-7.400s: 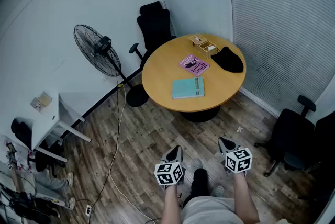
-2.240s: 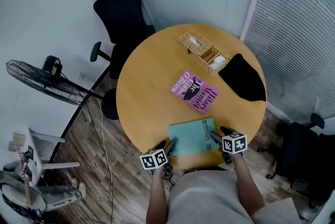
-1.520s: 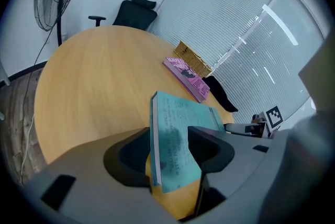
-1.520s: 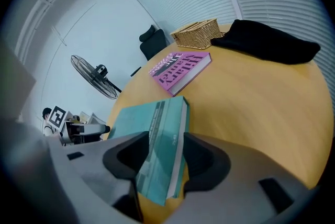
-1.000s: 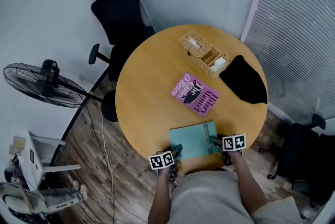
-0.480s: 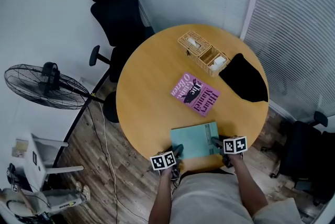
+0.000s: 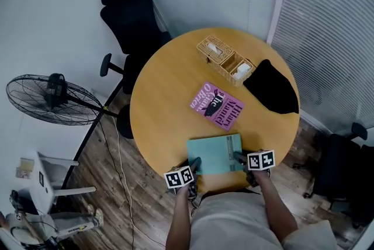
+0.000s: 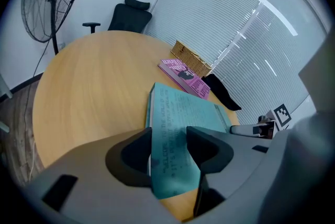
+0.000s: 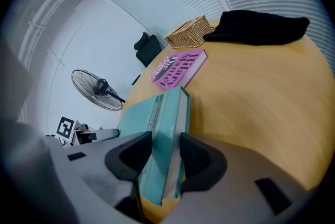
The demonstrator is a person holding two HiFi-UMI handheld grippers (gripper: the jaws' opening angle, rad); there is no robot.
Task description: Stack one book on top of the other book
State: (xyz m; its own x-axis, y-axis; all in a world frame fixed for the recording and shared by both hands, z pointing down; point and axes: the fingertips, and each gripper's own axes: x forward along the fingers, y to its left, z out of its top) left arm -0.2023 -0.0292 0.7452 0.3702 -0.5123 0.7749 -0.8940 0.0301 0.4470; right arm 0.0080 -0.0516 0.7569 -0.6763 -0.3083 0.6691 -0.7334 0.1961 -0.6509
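**Round table [image 7: 160, 97]: two-handed book lift**

Teal book [image 7: 215, 154] lies at the table's near edge. Left hand-held gripper [image 7: 194, 164] is clamped on its left edge, right hand-held gripper [image 7: 237, 156] on its right edge. Raise both sides evenly, keep it level, then set it squarely on the pink book [image 7: 217, 106] mid-table. Head view shows the books' spacing; only the gripper views show pad contact.

Head view is looking steeply down from well above the table [image 7: 158, 97], taking in its whole top and the floor [image 7: 146, 196]. Each gripper view is sitting low and close behind its jaws, facing across the table; all three are sharing the teal book [image 7: 215, 154] and pink book [image 7: 217, 105].
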